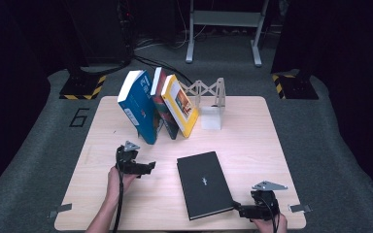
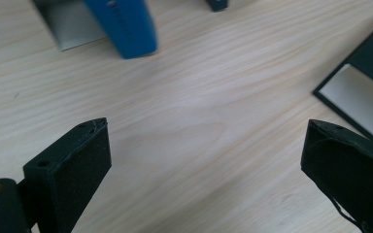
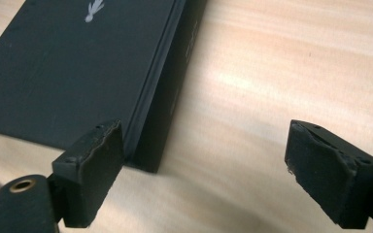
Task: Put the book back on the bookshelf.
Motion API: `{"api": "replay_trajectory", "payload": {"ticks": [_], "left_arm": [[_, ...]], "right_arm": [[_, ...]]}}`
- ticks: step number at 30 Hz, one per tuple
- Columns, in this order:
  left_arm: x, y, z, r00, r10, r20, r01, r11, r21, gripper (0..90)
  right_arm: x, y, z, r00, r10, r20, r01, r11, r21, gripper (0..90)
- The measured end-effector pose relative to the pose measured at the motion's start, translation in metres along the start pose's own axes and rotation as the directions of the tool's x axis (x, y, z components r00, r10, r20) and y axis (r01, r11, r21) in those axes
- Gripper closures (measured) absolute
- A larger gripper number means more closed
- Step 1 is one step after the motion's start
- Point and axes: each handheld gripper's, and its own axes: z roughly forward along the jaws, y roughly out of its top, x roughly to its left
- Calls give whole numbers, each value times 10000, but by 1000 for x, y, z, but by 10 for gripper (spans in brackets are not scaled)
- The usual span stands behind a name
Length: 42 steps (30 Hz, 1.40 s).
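Note:
A black book [image 1: 204,184] with a small silver mark lies flat on the wooden table [image 1: 252,141], right of the middle. My right gripper [image 1: 239,208] sits at its near right corner, by the table's front edge. In the right gripper view that black book [image 3: 77,63] lies ahead to the left. Its corner is just inside the left jaw of the right gripper [image 3: 204,165], which is open with no pad pressing on it. My left gripper [image 1: 145,167] is left of the book, and in its own view the left gripper [image 2: 204,160] stands open over bare wood.
Three books lean together at the back: blue [image 1: 138,104], dark red [image 1: 161,104] and yellow [image 1: 182,104]. A white bookend [image 1: 211,118] on a folding rack [image 1: 206,90] stands right of them. Metal clips [image 1: 58,210] stick out at the table's front corners.

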Motion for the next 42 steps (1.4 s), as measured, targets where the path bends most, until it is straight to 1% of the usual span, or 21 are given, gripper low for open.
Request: {"api": "replay_trajectory", "payload": {"ticks": [1,2,7,10,13,15,16,18,20,22,23,24,27,28,30,32,35,37,38,39,42], "left_arm": [[-2,2,1,9999,114,82,-114,9999,-13,43],[-5,5,3,9997,80,210,-79,9999,-65,44],[-19,16,10,9980,162,609,-145,9995,-277,48],[-26,23,13,9961,268,839,-248,9994,-247,53],[-31,30,16,9936,477,1022,-460,9988,-185,59],[-34,33,19,9928,498,1087,-481,9987,-179,63],[-35,34,20,9922,503,1143,-489,9987,-145,65],[-38,38,23,9920,511,1152,-500,9987,-123,70],[-40,40,28,9913,534,1202,-528,9986,-79,79],[-43,42,32,9885,569,1402,-578,9983,28,94],[-44,43,34,9872,621,1468,-644,9979,107,112],[-45,43,37,9860,612,1553,-638,9979,123,131],[-47,44,43,9774,631,2018,-712,9969,334,157],[-47,44,45,9741,602,2181,-699,9969,372,168],[-49,44,48,9687,652,2395,-786,9958,466,192],[-51,44,51,9649,696,2533,-855,9950,522,217],[-56,45,53,9585,1029,2660,-1250,9898,676,233],[-58,45,54,9515,1181,2841,-1450,9865,755,243],[-60,45,54,9509,1222,2845,-1490,9860,746,251],[-60,45,54,9474,1259,2941,-1550,9848,779,255],[-63,44,52,9388,1252,3209,-1615,9829,890,292]], "right_arm": [[1,-2,-1,10000,46,87,-46,10000,85,138],[1,-5,-1,10000,50,74,-50,9999,91,139],[2,-12,2,9999,101,-141,-99,9998,166,141],[2,-12,2,9998,133,-145,-130,9997,195,150],[4,-13,2,9998,-94,-186,99,9996,248,154],[6,-15,3,9998,-14,-198,20,9995,330,156],[6,-17,4,9998,-176,-67,179,9992,368,156],[8,-19,7,9999,-122,19,121,9984,545,156],[9,-20,10,9997,-181,138,175,9989,439,159],[13,-20,12,9989,-213,408,195,9988,447,163],[13,-19,13,9981,-384,490,363,9984,440,167],[15,-18,14,9976,-299,627,270,9985,470,159],[14,-16,14,9968,-471,647,438,9977,520,150],[14,-17,14,9975,-318,624,285,9982,523,148],[12,-16,15,9979,-356,539,327,9980,537,141],[12,-16,15,9984,-284,481,252,9976,648,140],[11,-14,15,9978,-374,540,338,9971,676,151],[10,-13,14,9960,-304,839,265,9986,466,194],[8,-11,14,9948,-299,975,255,9986,454,191],[7,-10,15,9942,-228,1055,183,9989,434,190],[1,-7,17,9940,-107,1086,57,9989,462,185]]}}
